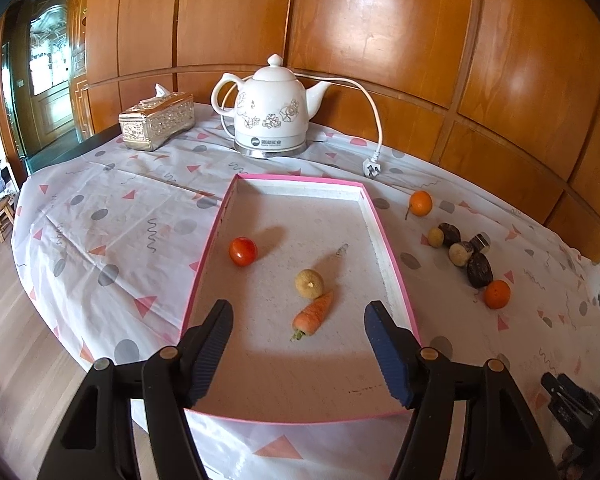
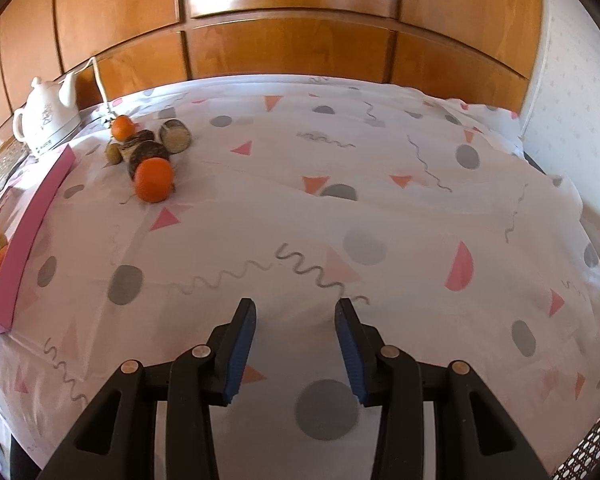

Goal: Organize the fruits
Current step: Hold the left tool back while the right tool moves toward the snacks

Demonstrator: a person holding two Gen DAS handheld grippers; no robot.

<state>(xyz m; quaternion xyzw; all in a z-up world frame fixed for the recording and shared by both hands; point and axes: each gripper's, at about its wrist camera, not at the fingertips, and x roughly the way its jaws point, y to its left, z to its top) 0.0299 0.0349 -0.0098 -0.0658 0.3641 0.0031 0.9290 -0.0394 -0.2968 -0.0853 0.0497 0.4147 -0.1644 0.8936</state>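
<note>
A pink-rimmed tray point(image 1: 204, 256) lies on the table and holds a red tomato point(image 1: 243, 251), a tan round fruit point(image 1: 309, 284) and a carrot point(image 1: 314, 314). My left gripper point(image 1: 299, 312) is open and empty over the tray's near end, just short of the carrot. To the tray's right lie two oranges point(image 1: 497, 294) point(image 1: 420, 203) and several dark and tan fruits point(image 1: 462, 252). In the right wrist view this pile point(image 2: 148, 152) with the near orange point(image 2: 153, 179) is far left. My right gripper point(image 2: 296, 306) is open and empty over bare cloth.
A white electric kettle point(image 1: 270, 114) with its cord and plug point(image 1: 371, 168) stands behind the tray. A gold tissue box point(image 1: 156, 120) is at the back left. A wooden panelled wall point(image 1: 380, 32) backs the table. The table edge drops off at left.
</note>
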